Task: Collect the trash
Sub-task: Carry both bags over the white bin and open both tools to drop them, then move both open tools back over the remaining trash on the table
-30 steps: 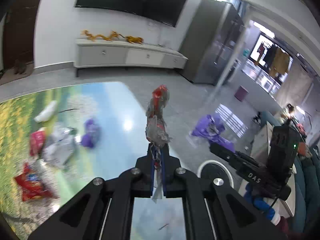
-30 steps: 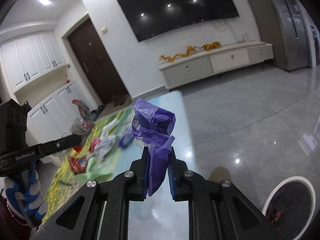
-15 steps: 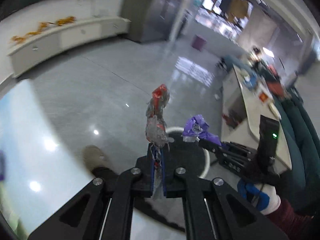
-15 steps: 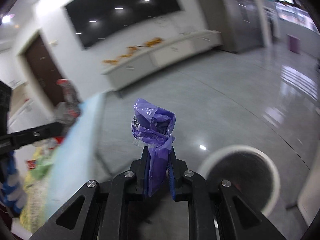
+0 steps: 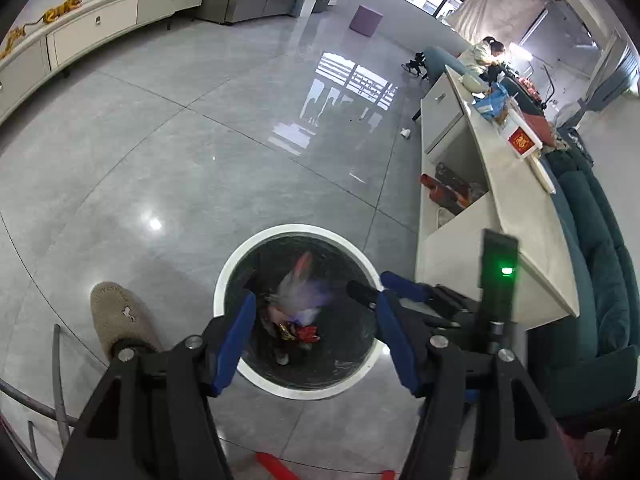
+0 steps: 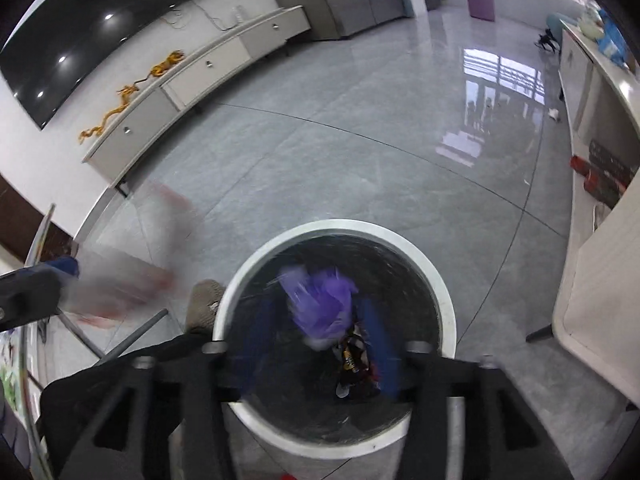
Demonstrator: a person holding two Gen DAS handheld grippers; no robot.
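Trash is dropping into the white-rimmed bin [image 5: 224, 280] right now: I am watching a blurred grey-and-red wrapper [image 5: 298, 280] falling inside it in the left view, and a purple plastic bag [image 6: 324, 304] tumbling toward the dark liner in the right view, above a few snack wrappers [image 6: 352, 360] already lying at the bottom.

I am letting both tongs go. The left gripper [image 5: 316, 340] is opening, its blue pads standing well apart with nothing between them but the bin below. The right gripper [image 6: 316, 344] is opening too; it is motion-blurred, and the purple bag is looking clear of its pads, though I cannot be fully sure.

My worry is the light stuff. The bag is airy and could be catching on a pad or drifting onto the rim, and both grippers are crowding over one opening, so they could be knocking together. A slippered foot [image 5: 116, 320] is standing just beside the bin and could nudge it.

The bin is sitting on glossy grey floor tiles [image 5: 200, 140] reflecting the windows. A long white TV cabinet [image 6: 200, 68] is running along the far wall under a dark screen [image 6: 80, 32], and a white side unit [image 5: 500, 200] backed by a teal sofa is standing to the right.
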